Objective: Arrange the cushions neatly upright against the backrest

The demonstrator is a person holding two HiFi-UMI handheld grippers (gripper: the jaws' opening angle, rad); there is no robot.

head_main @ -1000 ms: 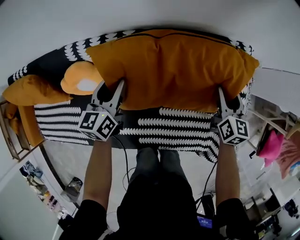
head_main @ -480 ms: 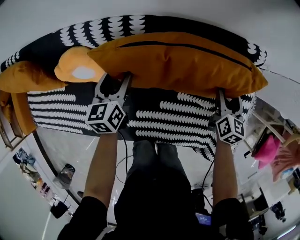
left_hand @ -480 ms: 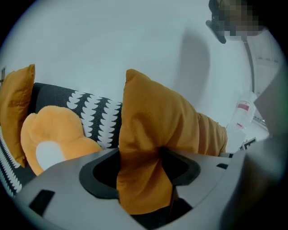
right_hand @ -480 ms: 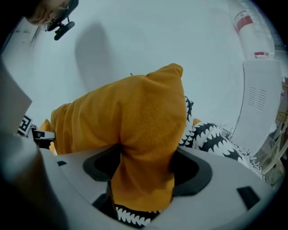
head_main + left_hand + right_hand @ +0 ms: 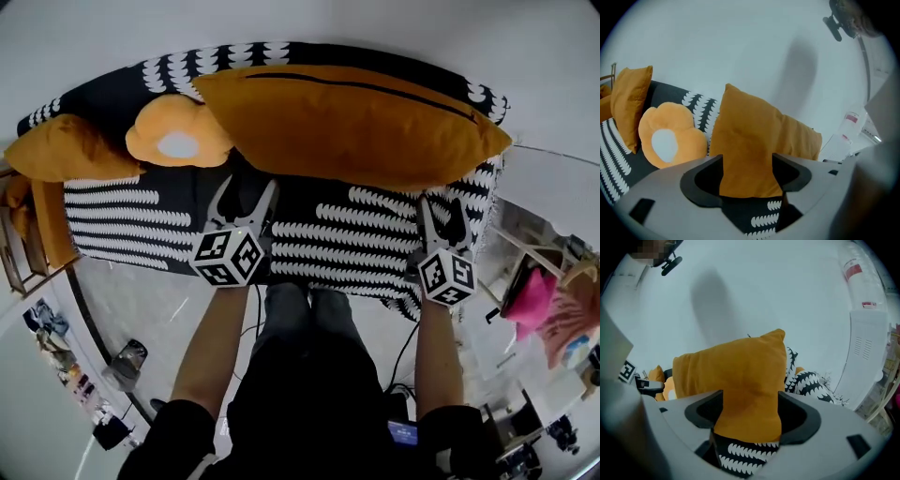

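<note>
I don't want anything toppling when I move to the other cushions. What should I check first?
1. Large orange cushion upright against the backrest: ok.
2. Left hand-held gripper released: ok; jaws have just been opening, nothing gripped between them.
3. Right hand-held gripper released: ok; jaws have also just been opening, nothing gripped between them.
4. Flower cushion leaning on the backrest: ok.
5. Smaller orange cushion at the left end square to the backrest: cannot tell.
</note>
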